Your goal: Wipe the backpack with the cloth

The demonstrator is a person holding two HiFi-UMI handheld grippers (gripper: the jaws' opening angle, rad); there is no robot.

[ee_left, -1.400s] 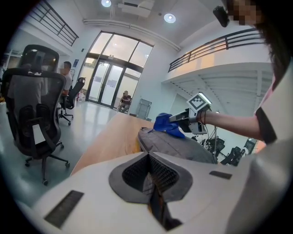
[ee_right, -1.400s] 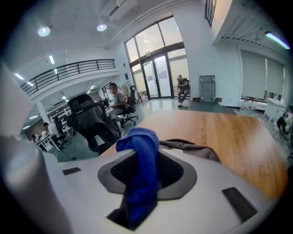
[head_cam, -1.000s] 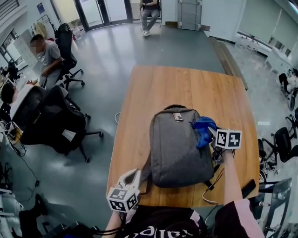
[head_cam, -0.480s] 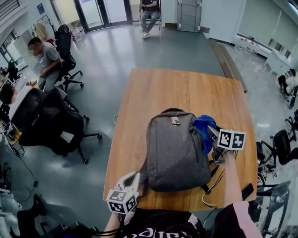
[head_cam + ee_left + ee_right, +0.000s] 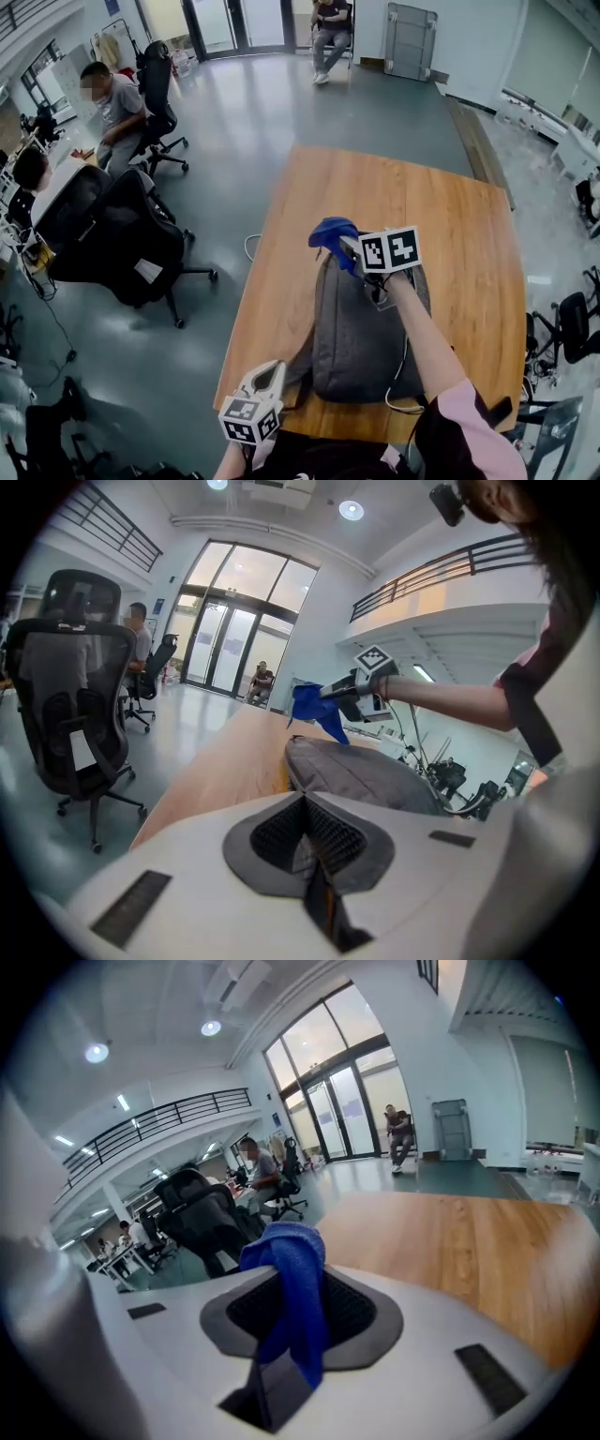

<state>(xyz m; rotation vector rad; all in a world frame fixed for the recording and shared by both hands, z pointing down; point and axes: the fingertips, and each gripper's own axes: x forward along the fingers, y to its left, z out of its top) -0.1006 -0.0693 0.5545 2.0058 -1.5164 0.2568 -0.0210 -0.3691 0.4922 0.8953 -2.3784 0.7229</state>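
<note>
Gripping the blue cloth [image 5: 331,232], the right gripper [image 5: 349,247] is hovering at the far end of the grey backpack [image 5: 361,328]. Its jaws are clamping down on the fabric, which is bunching up above them and trailing between the pads. Whether the cloth's hanging tip is touching the bag, I cannot tell. The backpack is lying flat on the wooden table [image 5: 459,206], running near to far and sitting toward the near edge. Over at the near left corner, the left gripper [image 5: 266,373] is waiting just left of the bag's near end, jaws pressed together with nothing between them. A black office chair [image 5: 112,234] is standing on the floor, well off to the left.
</note>
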